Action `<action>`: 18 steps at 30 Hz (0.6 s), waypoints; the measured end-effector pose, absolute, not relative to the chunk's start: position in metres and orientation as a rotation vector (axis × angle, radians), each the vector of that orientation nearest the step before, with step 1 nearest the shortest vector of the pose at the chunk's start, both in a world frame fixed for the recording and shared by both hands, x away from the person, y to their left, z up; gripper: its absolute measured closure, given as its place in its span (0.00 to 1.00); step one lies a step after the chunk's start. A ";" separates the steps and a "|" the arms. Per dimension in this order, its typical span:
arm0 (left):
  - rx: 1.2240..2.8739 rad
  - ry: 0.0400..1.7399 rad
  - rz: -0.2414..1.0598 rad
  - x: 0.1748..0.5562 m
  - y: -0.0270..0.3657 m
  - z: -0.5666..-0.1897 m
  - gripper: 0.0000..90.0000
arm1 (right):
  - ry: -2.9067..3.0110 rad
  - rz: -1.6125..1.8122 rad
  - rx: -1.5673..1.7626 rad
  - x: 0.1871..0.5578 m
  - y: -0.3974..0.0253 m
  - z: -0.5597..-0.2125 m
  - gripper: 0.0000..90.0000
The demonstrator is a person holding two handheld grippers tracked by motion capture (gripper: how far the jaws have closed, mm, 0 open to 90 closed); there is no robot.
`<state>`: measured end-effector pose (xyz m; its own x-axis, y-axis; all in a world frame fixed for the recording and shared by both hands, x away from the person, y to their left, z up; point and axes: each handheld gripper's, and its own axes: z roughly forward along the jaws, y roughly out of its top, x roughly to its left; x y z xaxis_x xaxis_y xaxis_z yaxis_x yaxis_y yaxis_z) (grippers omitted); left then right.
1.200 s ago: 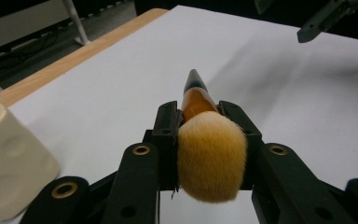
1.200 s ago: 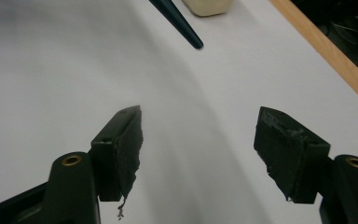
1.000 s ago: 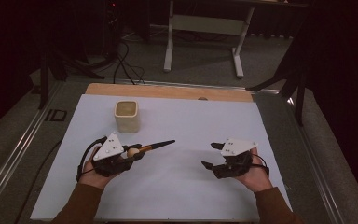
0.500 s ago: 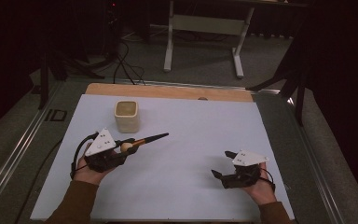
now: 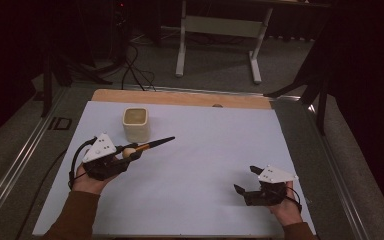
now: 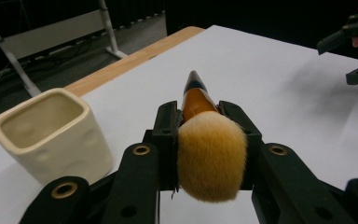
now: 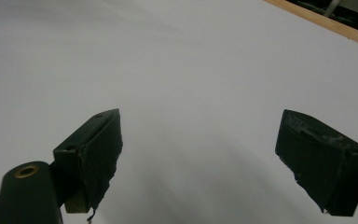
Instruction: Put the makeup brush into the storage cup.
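Brush (image 5: 142, 146) in hand is a makeup brush with a fluffy tan head, an orange-brown ferrule and a dark tapering handle, and it sits clamped in the left gripper (image 5: 128, 152) over the left half of the worktop (image 5: 215, 150), nearer the left edge than the middle. In the high view its handle sticks out from the jaws toward the middle of the worktop and slightly toward the far edge, lifted off the white surface. The left gripper view shows the grasp closely: both black jaws press against the sides of the brush (image 6: 209, 151), the bristle head bulging toward the camera and the pointed handle tip aimed away. The left gripper (image 6: 209, 140) is thus clenched on the brush just where head meets ferrule.

Just beyond it, toward the far left corner, stands a cream square-sided cup (image 5: 136, 124), upright and open at the top. In the left gripper view the cup (image 6: 51, 135) lies left of the jaws, near them but apart, and its inside looks empty.

Well apart, near the right front corner of the worktop, the right gripper (image 5: 246, 181) is held low over the white sheet in the person's hand. Its jaws stand wide apart with nothing between them. The right gripper view confirms this: the right gripper (image 7: 200, 154) is released, with bare white worktop (image 7: 191, 70) under it.
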<state>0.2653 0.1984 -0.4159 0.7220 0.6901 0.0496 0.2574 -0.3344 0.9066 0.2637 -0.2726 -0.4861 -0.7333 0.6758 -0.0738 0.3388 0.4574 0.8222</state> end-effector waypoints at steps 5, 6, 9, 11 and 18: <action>1.909 0.743 0.539 0.267 0.202 -0.414 0.78 | 2.312 1.187 0.861 0.258 -0.275 -0.488 0.16; 1.906 0.746 0.539 0.267 0.203 -0.414 0.78 | 2.312 1.187 0.865 0.257 -0.275 -0.488 0.16; 1.908 0.750 0.538 0.268 0.204 -0.414 0.78 | 2.310 1.189 0.867 0.255 -0.276 -0.489 0.16; 1.912 0.760 0.539 0.270 0.205 -0.414 0.78 | 2.305 1.198 0.882 0.255 -0.279 -0.490 0.16; 1.917 0.778 0.547 0.273 0.209 -0.412 0.78 | 2.297 1.204 0.894 0.254 -0.282 -0.490 0.16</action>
